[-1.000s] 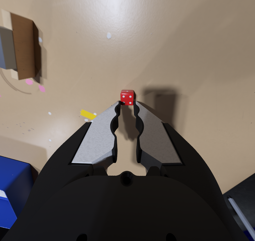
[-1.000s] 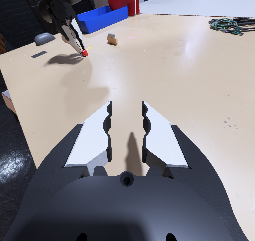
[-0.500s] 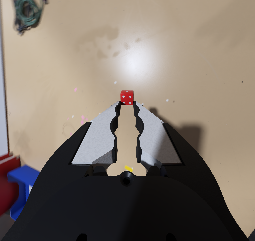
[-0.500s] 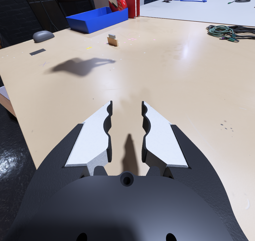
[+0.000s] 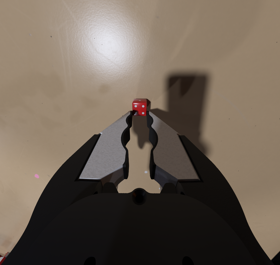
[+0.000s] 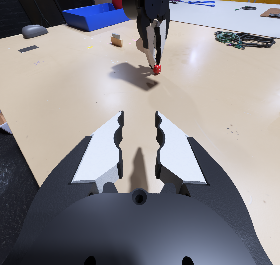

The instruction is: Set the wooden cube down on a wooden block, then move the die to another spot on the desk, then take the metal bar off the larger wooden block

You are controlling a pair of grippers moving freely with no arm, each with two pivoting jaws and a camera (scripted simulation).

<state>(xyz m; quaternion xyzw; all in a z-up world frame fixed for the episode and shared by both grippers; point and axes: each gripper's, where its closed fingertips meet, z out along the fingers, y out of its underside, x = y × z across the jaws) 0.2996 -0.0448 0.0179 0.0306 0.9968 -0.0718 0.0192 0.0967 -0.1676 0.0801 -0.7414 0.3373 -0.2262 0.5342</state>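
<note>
Since a moment ago, the left tongs (image 6: 155, 67) have swung down mid-desk (image 6: 197, 90), pinching the die (image 5: 139, 107) at their very tips, just above the surface. Small, hard and slick, it likely wants flat opposite faces gripped. Right tongs (image 6: 139, 112) hang spread, empty, well apart.

left gripper (image 5: 139, 113): matte black flared body | pale grey wavy-edged fingers | round hole at centre || right gripper (image 6: 139, 112): dark grey textured body | white fingers, black scalloped inner edges
</note>
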